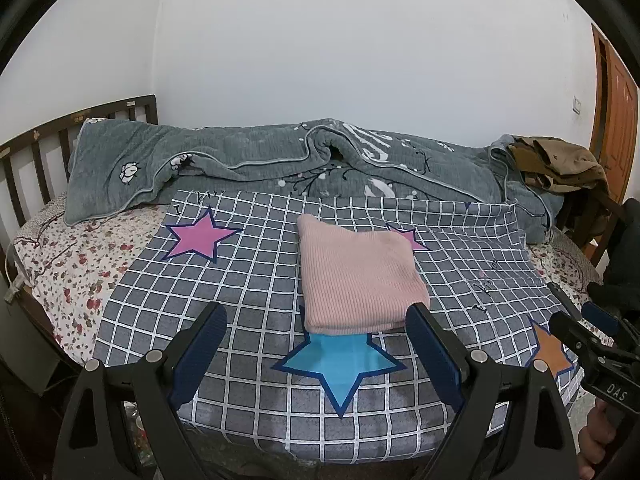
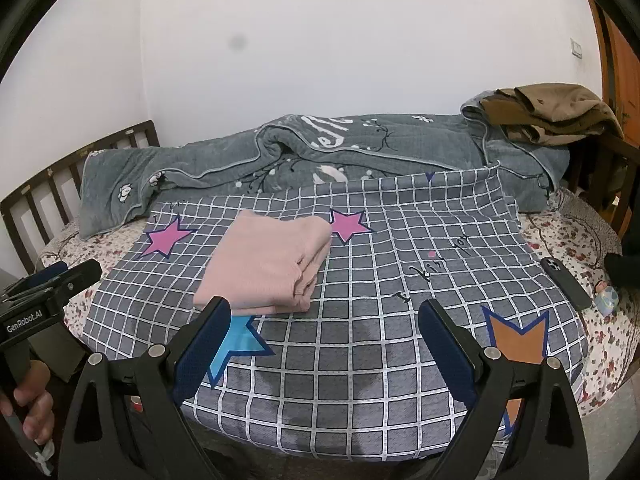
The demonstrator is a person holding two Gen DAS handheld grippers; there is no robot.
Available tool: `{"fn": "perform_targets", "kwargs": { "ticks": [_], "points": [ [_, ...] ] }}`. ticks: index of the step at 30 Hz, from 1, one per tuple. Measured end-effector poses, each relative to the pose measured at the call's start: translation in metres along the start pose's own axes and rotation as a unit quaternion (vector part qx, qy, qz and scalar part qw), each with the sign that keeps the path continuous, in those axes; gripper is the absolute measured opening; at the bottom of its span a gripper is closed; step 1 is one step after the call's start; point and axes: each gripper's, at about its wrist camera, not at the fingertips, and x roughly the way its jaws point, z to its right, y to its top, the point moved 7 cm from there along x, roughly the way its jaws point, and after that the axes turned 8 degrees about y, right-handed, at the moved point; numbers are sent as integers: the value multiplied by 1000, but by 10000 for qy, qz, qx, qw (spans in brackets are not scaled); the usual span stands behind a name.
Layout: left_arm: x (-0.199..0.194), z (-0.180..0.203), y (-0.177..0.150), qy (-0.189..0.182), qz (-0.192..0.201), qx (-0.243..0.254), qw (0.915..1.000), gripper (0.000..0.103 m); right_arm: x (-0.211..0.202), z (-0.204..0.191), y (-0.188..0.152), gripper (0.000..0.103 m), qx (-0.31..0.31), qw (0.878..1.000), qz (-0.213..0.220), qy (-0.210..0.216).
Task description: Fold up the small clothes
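Observation:
A pink knit garment (image 1: 358, 276) lies folded into a neat rectangle on a grey checked cloth with stars (image 1: 256, 292). It also shows in the right wrist view (image 2: 266, 264), on the same cloth (image 2: 380, 280). My left gripper (image 1: 316, 350) is open and empty, just in front of the garment's near edge and above the cloth. My right gripper (image 2: 324, 346) is open and empty, to the right of the garment and nearer the front edge. Each gripper appears at the edge of the other's view.
A rumpled grey quilt (image 1: 280, 160) lies along the back of the bed. Brown clothes (image 2: 552, 114) are piled at the back right. A dark phone (image 2: 566, 282) and a small figure (image 2: 607, 298) lie on the floral sheet (image 1: 76, 268) at right. A wooden headboard (image 1: 36, 148) stands at left.

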Motion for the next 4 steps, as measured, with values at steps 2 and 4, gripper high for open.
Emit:
{"fn": "perform_targets", "kwargs": {
  "ticks": [2, 4],
  "points": [
    [0, 0, 0, 9, 3, 6, 10000, 91, 0, -1, 0, 94, -4, 10000, -3, 4],
    [0, -1, 1, 18, 22, -3, 10000, 91, 0, -1, 0, 94, 7, 10000, -1, 18]
  ]
}}
